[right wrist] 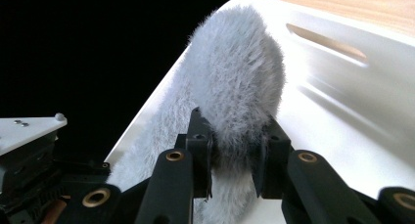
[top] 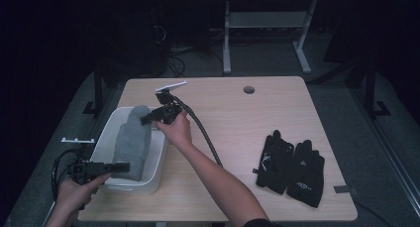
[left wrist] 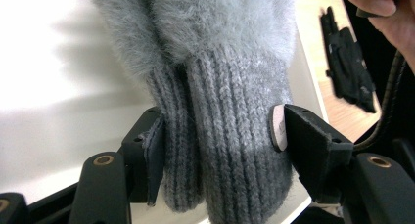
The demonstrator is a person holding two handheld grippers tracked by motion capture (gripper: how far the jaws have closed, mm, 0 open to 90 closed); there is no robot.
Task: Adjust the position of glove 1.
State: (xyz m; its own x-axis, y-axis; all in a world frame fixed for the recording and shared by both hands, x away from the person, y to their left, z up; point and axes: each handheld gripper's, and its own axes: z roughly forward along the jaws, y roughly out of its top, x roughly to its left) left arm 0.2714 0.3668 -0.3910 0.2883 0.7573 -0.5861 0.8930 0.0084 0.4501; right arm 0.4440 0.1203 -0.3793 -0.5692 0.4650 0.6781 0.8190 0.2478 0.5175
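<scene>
While both grippers work at the white bin (top: 157,160) on the table's (top: 237,118) left side, a grey mitten (top: 132,142) lies lengthwise inside it, fuzzy tip toward the far end and ribbed cuff at the near end.

Left gripper (top: 121,167): at the bin's near end. Its own view shows the ribbed cuff (left wrist: 225,150) between the jaws. The left pad lies against the knit; the right pad (left wrist: 279,127) sits at the cuff's edge with little sign of squeeze. Judged to be loosening rather than clamped, jaws partly spread.

Right gripper (top: 147,119): at the bin's far end, reaching across from the right hand (top: 174,130). Its view shows the jaws pinching the fuzzy tip (right wrist: 240,87), pile bulging between and above the pads. Grip firm.

Black gloves (top: 291,167): a pair, flat on the table's right side, well apart from the bin, untouched.

Assessment: the work appears to be stowing handwear in the bin. The mitten is in, or nearly settled; both grippers have yet to let go and withdraw. The gloves remain to be moved, if they belong to the job. Roughly the first half looks close to done.
</scene>
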